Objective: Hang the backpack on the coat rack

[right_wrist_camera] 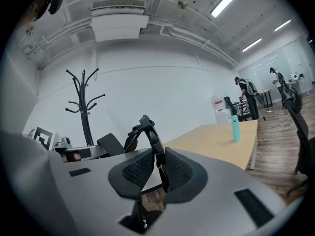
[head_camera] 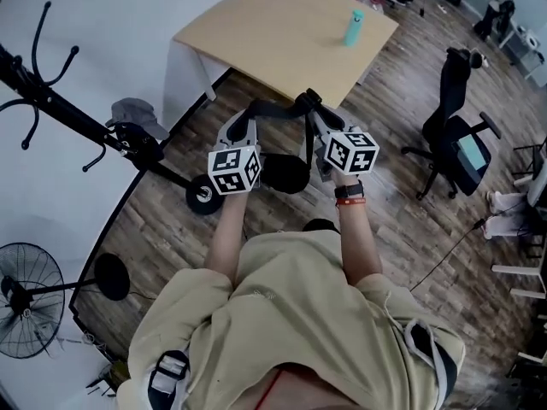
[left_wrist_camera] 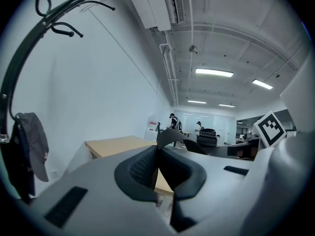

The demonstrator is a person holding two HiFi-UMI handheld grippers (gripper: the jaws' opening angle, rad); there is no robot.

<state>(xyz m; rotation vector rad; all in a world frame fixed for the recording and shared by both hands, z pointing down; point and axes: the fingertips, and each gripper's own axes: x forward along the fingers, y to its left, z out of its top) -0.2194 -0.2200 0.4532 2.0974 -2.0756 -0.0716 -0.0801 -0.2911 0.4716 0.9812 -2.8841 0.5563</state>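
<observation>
The black backpack (head_camera: pixel 286 173) hangs between my two grippers by its straps. My left gripper (head_camera: pixel 248 116) is shut on one black strap (left_wrist_camera: pixel 170 137), which loops up out of its pads. My right gripper (head_camera: pixel 309 105) is shut on the other strap, where a buckle (right_wrist_camera: pixel 150 132) sits between the pads. The black coat rack (head_camera: pixel 77 122) stands to the left with curved hooks (left_wrist_camera: pixel 59 26) at its top. In the right gripper view the coat rack (right_wrist_camera: pixel 84 102) rises past the left gripper's marker cube (right_wrist_camera: pixel 42 136). A grey cap (head_camera: pixel 137 114) hangs on the rack.
A wooden table (head_camera: pixel 291 32) with a teal bottle (head_camera: pixel 353 26) stands ahead. A black office chair (head_camera: pixel 457 148) is at the right. A standing fan (head_camera: pixel 26 310) is at the lower left by the white wall. People stand far off in the room (right_wrist_camera: pixel 246 100).
</observation>
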